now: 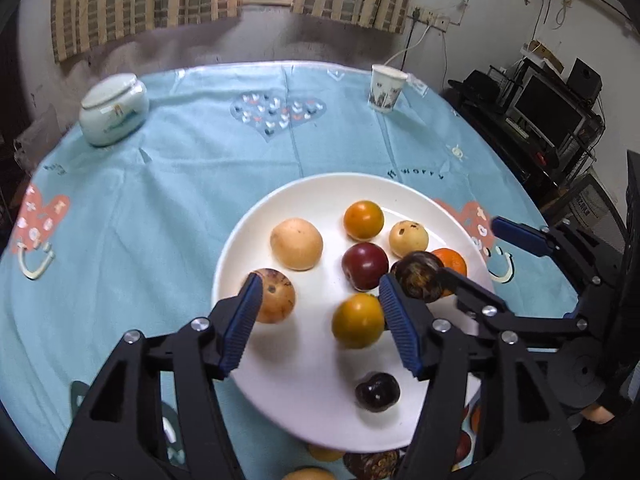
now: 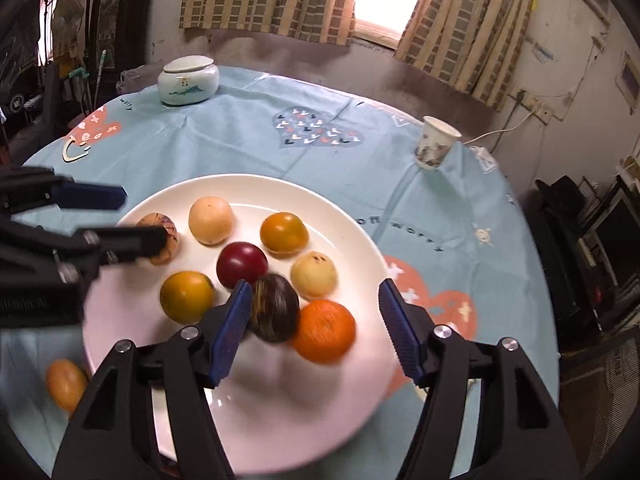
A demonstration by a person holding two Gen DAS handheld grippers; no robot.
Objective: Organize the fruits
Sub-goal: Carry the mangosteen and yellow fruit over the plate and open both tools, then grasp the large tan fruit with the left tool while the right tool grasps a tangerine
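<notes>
**Hovering Over the Fruit Plate**

Hanging above the white plate [image 1: 256,360], the left gripper [image 1: 320,316] and right gripper [image 2: 310,330] both stand parted, holding nothing. Oranges, pale fruits, a red plum [image 2: 241,265] and dark fruits sit on it. The blue tablecloth [image 1: 160,184] reads "worry".

White plate [image 1: 256,248] on blue patterned tablecloth [image 1: 168,184]. On plate: pale round fruit [image 1: 296,243], striped tan fruit [image 1: 276,296] touching left pad of left gripper [image 1: 320,320], yellow-orange fruit [image 1: 357,321] between its parted pads, dark red fruit [image 1: 365,266], orange-yellow fruit [image 1: 363,219] far, small pale spotted fruit [image 1: 408,237], dark mottled fruit [image 1: 420,280], orange [image 1: 454,261] behind it, dark fruit [image 1: 377,392] near. Right gripper [image 1: 468,256] enters from right, jaws apart. Ceramic lidded jar [image 1: 113,109] far left, paper cup [image 1: 386,87] far right.
</notes>
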